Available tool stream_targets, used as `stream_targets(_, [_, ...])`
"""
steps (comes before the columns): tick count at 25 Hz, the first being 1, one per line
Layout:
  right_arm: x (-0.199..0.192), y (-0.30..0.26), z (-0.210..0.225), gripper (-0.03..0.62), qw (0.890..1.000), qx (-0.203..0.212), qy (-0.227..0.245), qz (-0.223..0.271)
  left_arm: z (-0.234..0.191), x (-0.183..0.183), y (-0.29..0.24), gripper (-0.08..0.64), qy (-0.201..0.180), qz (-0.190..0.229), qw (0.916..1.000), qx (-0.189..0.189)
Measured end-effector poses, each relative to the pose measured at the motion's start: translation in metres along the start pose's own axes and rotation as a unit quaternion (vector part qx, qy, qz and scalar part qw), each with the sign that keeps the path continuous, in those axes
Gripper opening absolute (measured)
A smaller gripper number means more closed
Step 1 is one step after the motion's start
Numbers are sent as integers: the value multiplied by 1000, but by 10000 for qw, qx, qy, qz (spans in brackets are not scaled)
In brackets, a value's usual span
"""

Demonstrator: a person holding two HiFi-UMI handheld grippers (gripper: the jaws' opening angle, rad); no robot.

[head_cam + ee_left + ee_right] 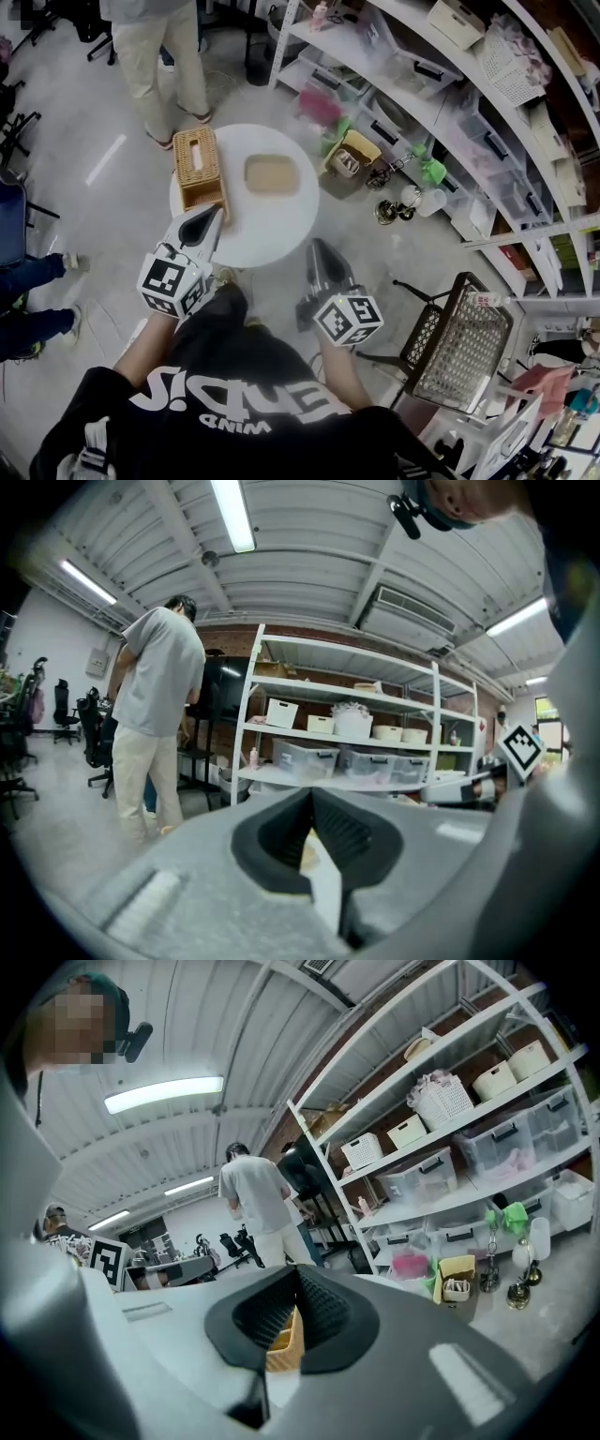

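One standing person [155, 47] is seen at the far left of the head view, beyond one round white table [272, 234]. Two things are set on that table. One woven box [199, 167] with a slot in its top lies on the left part, and one tan dish [272, 174] lies at the middle, apart from the box.

Two grippers are held over the near edge of the table. The left gripper [208, 217] is pointed at the near end of the woven box, just beside it. In the left gripper view its jaws [310, 797] are pressed together at the tips and nothing is gripped. The right gripper [319, 251] is held off the table's right edge, well apart from the dish. Its jaws [296, 1275] are likewise closed on nothing, and the woven box [284, 1344] is glimpsed behind them.

One wire basket [459, 342] stands at the right, and shelving [450, 122] is seen beyond.
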State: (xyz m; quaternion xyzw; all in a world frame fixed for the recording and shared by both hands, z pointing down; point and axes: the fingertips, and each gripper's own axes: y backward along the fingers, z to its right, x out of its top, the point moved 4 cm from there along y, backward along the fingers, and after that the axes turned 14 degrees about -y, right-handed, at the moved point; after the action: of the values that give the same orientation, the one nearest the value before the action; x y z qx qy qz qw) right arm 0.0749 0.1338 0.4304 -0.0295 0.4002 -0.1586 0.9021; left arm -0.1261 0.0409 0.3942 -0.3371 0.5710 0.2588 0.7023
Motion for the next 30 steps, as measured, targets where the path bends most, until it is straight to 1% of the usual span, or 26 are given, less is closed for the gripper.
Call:
stream_targets(3, [17,-29,-1,0,9999,-58,-30,86,-22,1,-23,2,12,-51,9999,-100])
stream_targets(6, [26,-56,-2,0,9997,-83,-158,176,-44,1,-42,2,-6,-49,9998,-168])
stream_targets(10, [25,-88,-7,0,9997,-115,-120,170,-69,-4,-59,2,22,-40,9996,-264])
stream_targets(14, [28,-108,-4,0,9994,-235,-97,232,-85,-7,-76,2,81,-36,9993,-362])
stream_targets(23, [45,-124,20,0,9985,-427,-40,346,-95,-6,-107,2,178,32,9989,-434])
stream_targets(27, [54,-133,32,0,9991,-335,26,254,-94,-5,-123,2,163,7,9993,-346])
stream_targets(30, [69,-140,36,0,9995,-211,171,152,-94,1,-133,2,226,1,9995,-213])
